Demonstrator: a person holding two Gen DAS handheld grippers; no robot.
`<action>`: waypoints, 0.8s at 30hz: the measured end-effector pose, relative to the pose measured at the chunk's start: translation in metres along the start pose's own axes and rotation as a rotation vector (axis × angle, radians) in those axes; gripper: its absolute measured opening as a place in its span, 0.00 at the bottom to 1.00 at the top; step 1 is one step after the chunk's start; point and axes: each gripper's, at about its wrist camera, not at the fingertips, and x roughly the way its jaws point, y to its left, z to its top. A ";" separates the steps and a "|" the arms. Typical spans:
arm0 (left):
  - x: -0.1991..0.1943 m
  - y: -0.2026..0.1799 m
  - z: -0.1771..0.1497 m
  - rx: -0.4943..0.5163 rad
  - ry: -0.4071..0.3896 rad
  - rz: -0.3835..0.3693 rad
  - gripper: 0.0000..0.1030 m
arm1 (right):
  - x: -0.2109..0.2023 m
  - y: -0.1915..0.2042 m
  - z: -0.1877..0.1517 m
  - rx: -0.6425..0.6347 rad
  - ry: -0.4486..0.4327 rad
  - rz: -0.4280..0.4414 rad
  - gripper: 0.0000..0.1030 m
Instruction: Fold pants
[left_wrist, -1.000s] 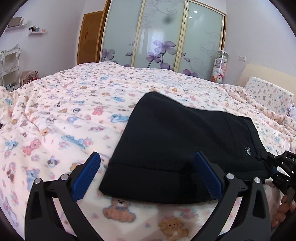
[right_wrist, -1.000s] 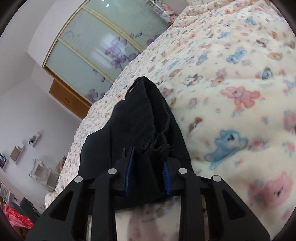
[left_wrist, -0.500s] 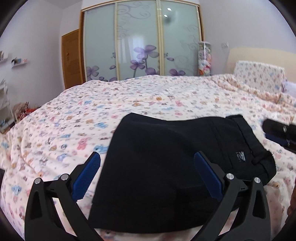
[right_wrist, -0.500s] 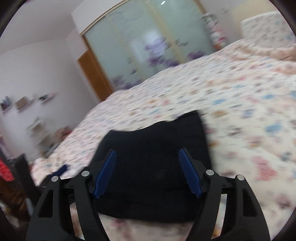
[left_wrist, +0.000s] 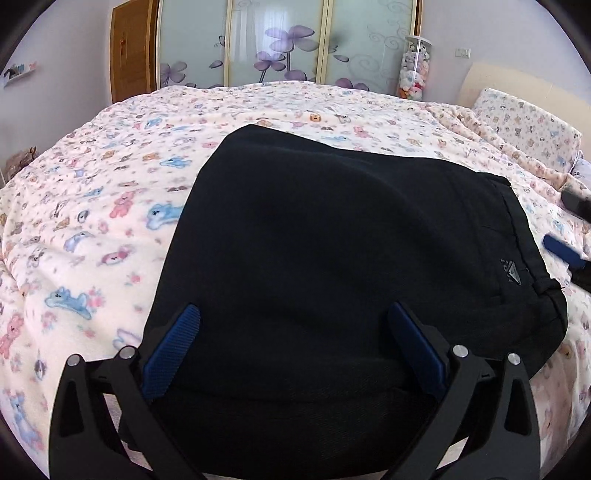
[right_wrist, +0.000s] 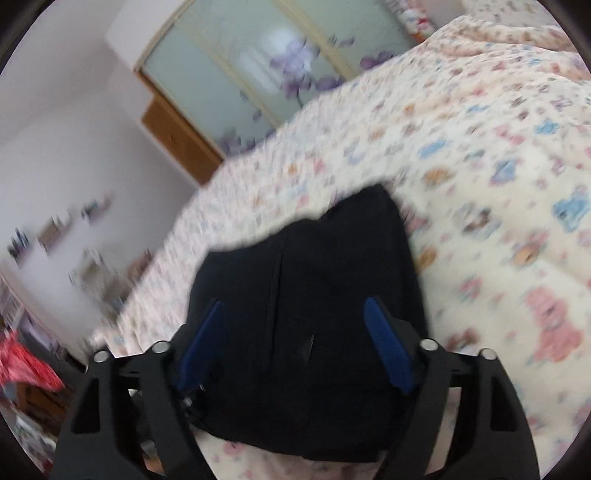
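A: Start at the left. What does the left wrist view show?

B: The bedspread (left_wrist: 110, 192), pale with a cartoon animal print, covers the whole bed. At the far left, a wooden door (left_wrist: 131, 48) stands beside the frosted wardrobe doors (left_wrist: 280, 40) with purple flowers on them.

A: And the left gripper (left_wrist: 291, 347)?

B: Its jaws are spread wide with nothing between them. The blue pads (left_wrist: 171, 350) frame the near edge of the pants (left_wrist: 332, 258); whether the fingers touch the cloth, I cannot tell.

A: Where do the pants lie?

B: In the middle of the bedspread, black, folded into a compact block. The waistband runs down its right side, with a small triangular logo (left_wrist: 511, 271) near it.

A: Further right?

B: A clear tube of stuffed toys (left_wrist: 413, 70) stands by the wardrobe, and a pillow (left_wrist: 528, 125) in the same print lies at the headboard end. At the right edge a blue pad of the right gripper (left_wrist: 565, 251) shows just beside the waistband, apart from it.

A: Now the right wrist view.

B: It is blurred. Left to right: wall shelves (right_wrist: 51, 229), the pants (right_wrist: 314, 295) in the centre, then the bedspread (right_wrist: 498, 184). The right gripper (right_wrist: 295, 347) is released too, its jaws wide apart over the black cloth and clasping nothing.
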 end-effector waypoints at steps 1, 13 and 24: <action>0.000 -0.001 0.000 0.000 -0.004 0.000 0.98 | 0.002 -0.008 0.006 0.021 0.018 -0.008 0.79; -0.009 0.003 -0.003 -0.019 -0.043 -0.015 0.98 | 0.038 -0.056 0.013 0.110 0.280 0.008 0.79; -0.015 0.002 -0.004 -0.021 -0.078 0.009 0.98 | 0.057 -0.045 0.002 -0.039 0.335 -0.044 0.79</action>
